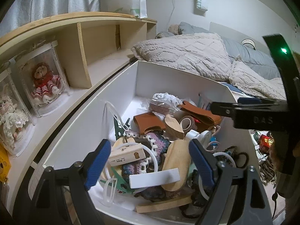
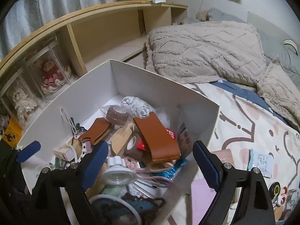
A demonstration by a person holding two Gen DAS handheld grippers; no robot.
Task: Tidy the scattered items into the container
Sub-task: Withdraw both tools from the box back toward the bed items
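A: What were the grippers doing?
B: Both were released and held nothing. The left gripper (image 1: 150,161) hovered over the white box (image 1: 153,78), above a wooden oval (image 1: 176,166) and a small carton (image 1: 126,154).
A: And the right?
B: The right gripper (image 2: 151,161) straddled the box's near corner, by a tan leather strap (image 2: 157,138).
A: What step was that?
B: Likely between placements. A blue sachet (image 2: 260,162) lay on the bedsheet (image 2: 243,116) right of the box, so fetching it seemed next.

Wooden shelf (image 1: 84,37) beside blanket-covered bed (image 2: 206,52)
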